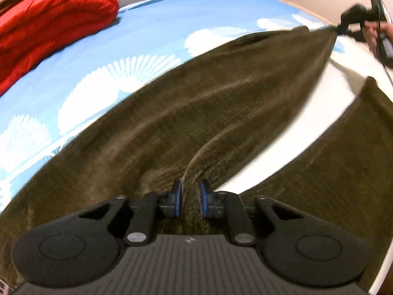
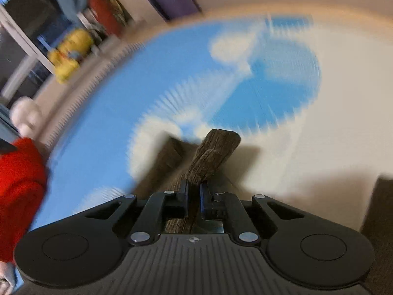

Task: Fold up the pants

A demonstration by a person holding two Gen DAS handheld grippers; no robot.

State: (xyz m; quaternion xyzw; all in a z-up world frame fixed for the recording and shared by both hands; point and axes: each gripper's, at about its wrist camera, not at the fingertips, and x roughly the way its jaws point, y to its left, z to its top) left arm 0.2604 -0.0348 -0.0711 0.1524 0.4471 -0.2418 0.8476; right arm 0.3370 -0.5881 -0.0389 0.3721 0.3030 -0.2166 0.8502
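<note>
Wore matte black plastic throughout. On the left gripper (image 1: pixel 190 198), showed two rounded housings with recessed discs, a ribbed grey plate with a small pale logo, silver pivot screws on angled linkage arms, and blue-edged pads (image 1: pixel 177 198). Carried the same build on the right gripper (image 2: pixel 194 193): black shells, silver screw heads, ribbed plate with a round crosshair mark, one blue pad face. Seen from the left wrist view, trailed a thin dark cable (image 1: pixel 389 73) below a pistol-like black handle gripped by a hand (image 1: pixel 374 33).
</note>
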